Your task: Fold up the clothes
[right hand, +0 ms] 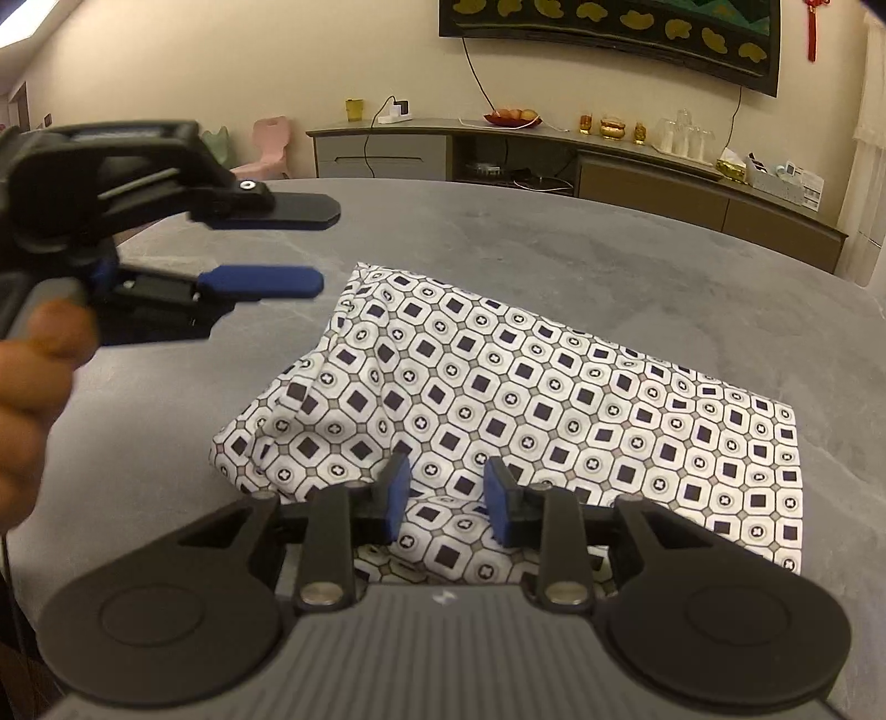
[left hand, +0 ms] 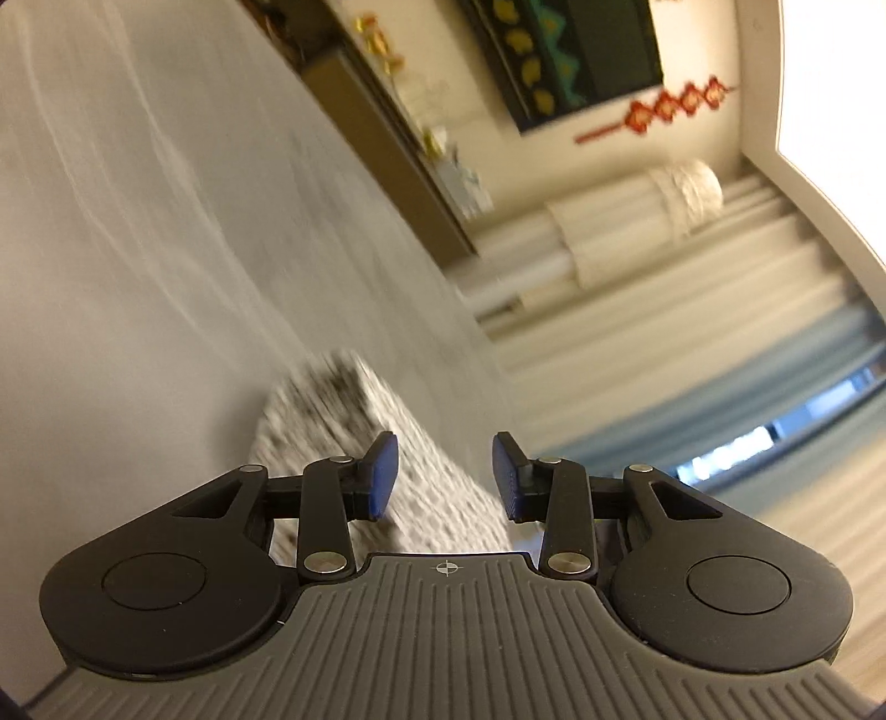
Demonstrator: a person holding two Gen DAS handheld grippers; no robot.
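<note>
Right hand-held gripper (right hand: 447, 498) nearest, jaws spread with a gap, nothing pinched; it hovers low over the near edge of the folded patterned cloth (right hand: 526, 410), pads apart from the fabric as far as visible. Cloth lies flat on the grey bench (right hand: 609, 266), directly ahead of and beneath this gripper, bunched at its left end. Left of and beyond it, the left hand-held gripper (right hand: 310, 243) is turned on its side, jaws spread, empty, above bare bench just left of the cloth's far-left corner; a hand (right hand: 33, 387) holds its handle. Left wrist view is tilted and motion-blurred: cloth (left hand: 354, 421) just ahead of its spread fingers. Farther back: sideboard (right hand: 554, 160), wall screen (right hand: 609, 27).
</note>
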